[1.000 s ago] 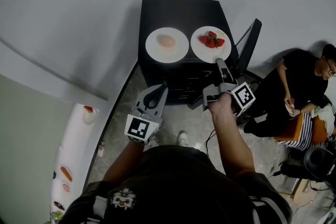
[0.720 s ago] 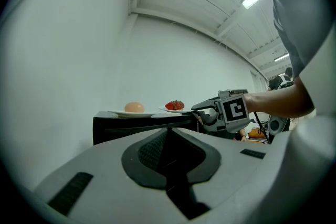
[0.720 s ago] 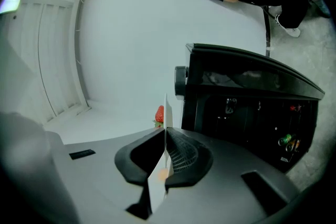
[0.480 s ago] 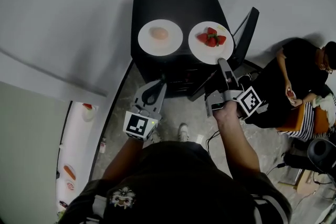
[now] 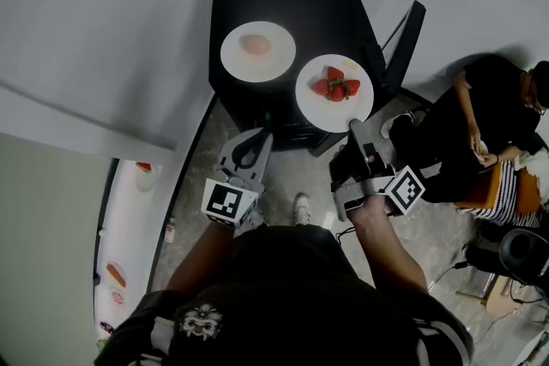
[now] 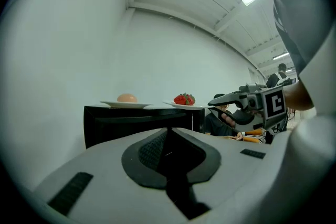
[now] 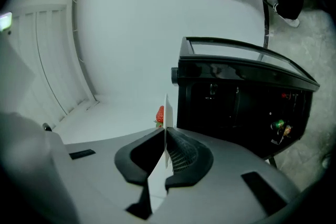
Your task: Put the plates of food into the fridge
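A white plate of strawberries (image 5: 334, 92) hangs level past the front edge of the small black fridge (image 5: 283, 4), with my right gripper (image 5: 353, 126) shut on its near rim. In the right gripper view that plate (image 7: 166, 113) shows edge-on between the pads, a strawberry (image 7: 159, 114) behind it. A second white plate with a pale round food (image 5: 256, 50) rests on the fridge top. My left gripper (image 5: 259, 143) hovers low before the fridge front, shut and holding nothing. The left gripper view shows both plates (image 6: 126, 104) (image 6: 184, 105) and my right gripper (image 6: 247, 108).
A dark panel (image 5: 407, 43) juts out at the fridge's right side, apparently its open door. Shelves with small items (image 7: 278, 126) show inside the fridge. A person sits on the floor at the right (image 5: 480, 129). A white wall runs along the left, with a strip of food pictures (image 5: 120, 270).
The strawberry plate has come off the fridge top toward me, carried by my right gripper. The other plate and my left gripper have kept their places.
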